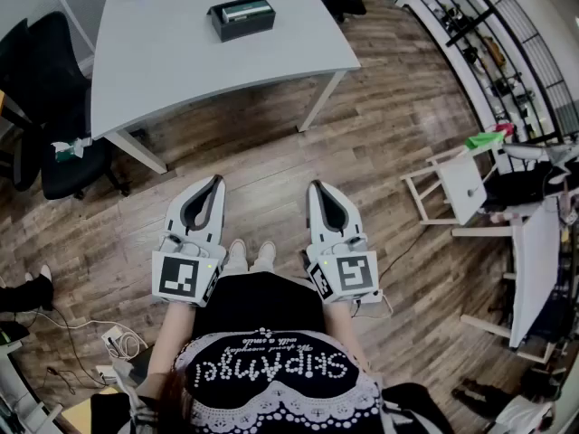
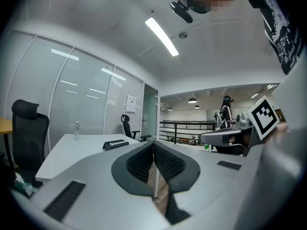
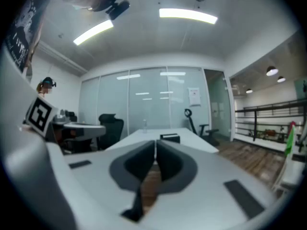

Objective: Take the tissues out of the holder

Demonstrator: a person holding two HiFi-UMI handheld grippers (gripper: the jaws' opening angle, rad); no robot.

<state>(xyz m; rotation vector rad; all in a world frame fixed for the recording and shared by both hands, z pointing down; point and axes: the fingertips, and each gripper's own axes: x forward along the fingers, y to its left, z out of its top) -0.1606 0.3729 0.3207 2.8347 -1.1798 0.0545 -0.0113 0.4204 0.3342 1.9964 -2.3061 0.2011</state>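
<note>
Left tongs [image 1: 217,182] hang low by the person's waist, jaws pressed together on nothing. Up ahead on the white desk [image 1: 163,61], well apart from both hands, sits the dark tissue holder [image 1: 242,17], untouched. No tissue is out, so by my reading the whole job lies ahead. Right tongs [image 1: 315,186] are closed and empty too, just beside the left pair. Whether a tissue pokes from the holder's top is too small to tell, and the desk's far edge is cut off.
</note>
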